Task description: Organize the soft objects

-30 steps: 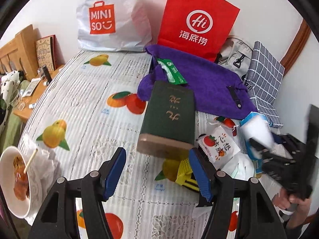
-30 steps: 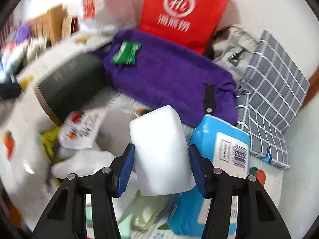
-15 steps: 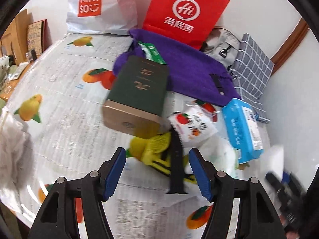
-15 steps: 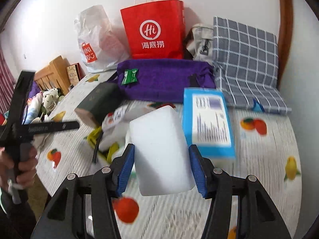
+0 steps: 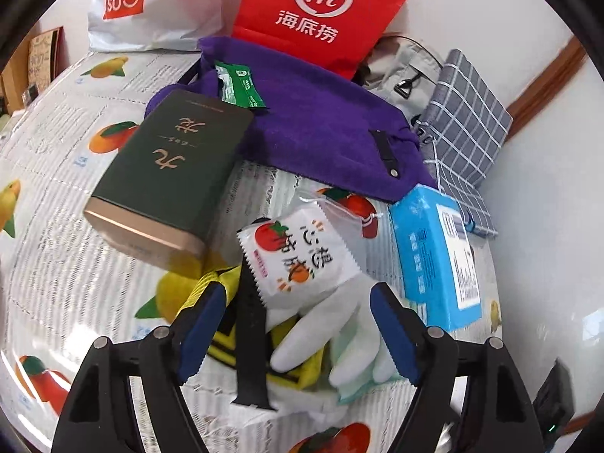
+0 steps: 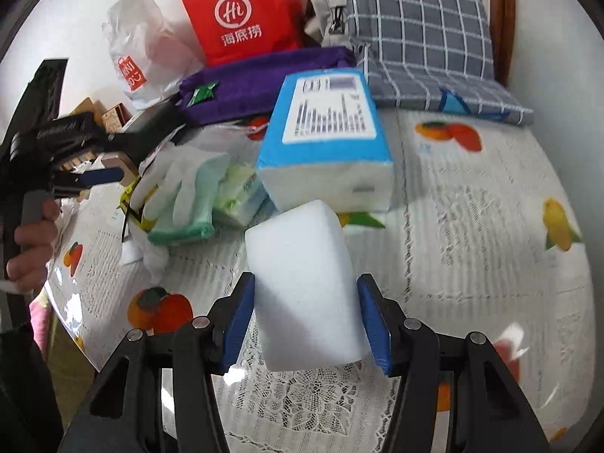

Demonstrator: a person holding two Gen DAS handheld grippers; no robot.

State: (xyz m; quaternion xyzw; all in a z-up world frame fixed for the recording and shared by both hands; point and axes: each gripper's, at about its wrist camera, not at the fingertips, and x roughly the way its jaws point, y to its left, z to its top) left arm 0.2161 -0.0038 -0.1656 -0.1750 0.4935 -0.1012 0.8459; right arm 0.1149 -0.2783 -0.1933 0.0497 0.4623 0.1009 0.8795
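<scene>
Right tool (image 6: 305,321) clamps a white sponge block (image 6: 302,287) near the blue tissue pack (image 6: 324,139); left tool (image 5: 298,324) gapes wide over a white glove (image 5: 339,324).

Black claw (image 6: 306,322) arms, blue ribbed pads (image 6: 237,322), silver screws.

The white plastic bag (image 5: 151,3) at eleven o'clock reads "MINISO". The red paper bag (image 5: 321,11) at twelve shows "Hi" in a ring above "海底捞" — the dark green box (image 5: 173,166) carries gold characters, too stylised to read.
</scene>
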